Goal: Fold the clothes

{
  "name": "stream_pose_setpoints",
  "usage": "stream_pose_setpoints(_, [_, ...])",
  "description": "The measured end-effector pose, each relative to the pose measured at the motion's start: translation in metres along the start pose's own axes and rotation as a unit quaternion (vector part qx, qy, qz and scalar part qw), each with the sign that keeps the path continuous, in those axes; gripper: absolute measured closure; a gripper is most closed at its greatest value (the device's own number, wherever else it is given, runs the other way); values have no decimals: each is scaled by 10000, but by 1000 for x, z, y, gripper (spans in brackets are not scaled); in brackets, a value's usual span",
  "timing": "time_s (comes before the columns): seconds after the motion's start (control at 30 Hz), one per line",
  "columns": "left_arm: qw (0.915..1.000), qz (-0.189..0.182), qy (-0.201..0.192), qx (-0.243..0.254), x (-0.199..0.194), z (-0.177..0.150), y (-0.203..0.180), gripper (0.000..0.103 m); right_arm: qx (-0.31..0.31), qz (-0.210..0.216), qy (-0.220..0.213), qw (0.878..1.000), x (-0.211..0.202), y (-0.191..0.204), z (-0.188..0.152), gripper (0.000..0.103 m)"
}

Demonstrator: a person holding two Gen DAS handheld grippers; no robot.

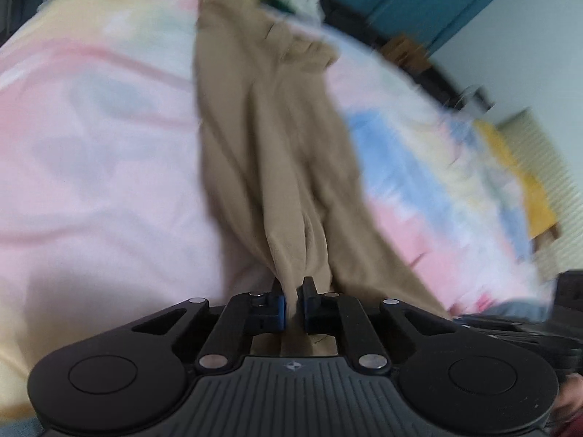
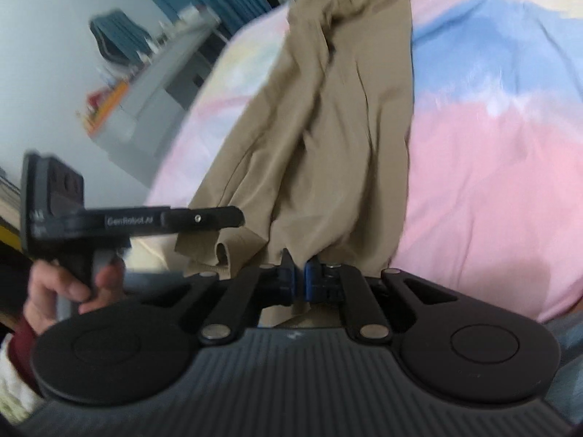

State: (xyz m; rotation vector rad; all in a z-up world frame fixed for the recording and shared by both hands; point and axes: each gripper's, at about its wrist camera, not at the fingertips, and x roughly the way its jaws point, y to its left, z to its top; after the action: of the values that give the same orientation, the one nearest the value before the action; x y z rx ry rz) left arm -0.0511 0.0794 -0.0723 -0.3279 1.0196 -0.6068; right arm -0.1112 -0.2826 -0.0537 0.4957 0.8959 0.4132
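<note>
Pastel bedding (image 1: pixel 91 182) carries tan trousers (image 1: pixel 269 153). Left hand-held gripper (image 1: pixel 293 307) and right hand-held gripper (image 2: pixel 299 284) each pinch a thin bit of hem. So little cloth could slip free if lifted fast.

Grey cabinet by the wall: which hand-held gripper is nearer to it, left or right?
Left. The left hand-held gripper is on the side of the tan trousers toward the grey cabinet; the right hand-held gripper, shut on them, appears farther away.
</note>
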Motion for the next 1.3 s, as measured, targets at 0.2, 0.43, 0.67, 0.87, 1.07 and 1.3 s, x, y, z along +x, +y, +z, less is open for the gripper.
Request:
stream_pose_setpoints(0.2, [9973,-97,-709,-182,-57,50,-37,95,-216,327,-1003,9942,-56,33,72,95])
stream_pose_setpoints(0.43, [9909,-282,-1214,-505,-113,70,-71,95,-614,432,-1869,9795,-133,53,112,95])
stream_pose_setpoints(0.67, [9945,-261,-878,-503,-139,7,-72,95,-648,579,-1761,9805,-166,30,63,96])
stream_pose_setpoints(0.87, [9970,-138,-413,-645,-123,-43,-45,95,-376,803,-1286,9877,-157,3,12,96])
stream_pose_setpoints(1.07, [9980,-9,-259,-583,-103,-44,-29,95,-419,827,-519,9943,-119,2,0,95])
stream_pose_setpoints(1.3, [9991,353,21,-213,-83,-55,-24,95,-1161,435,969,9875,-79,17,-29,83])
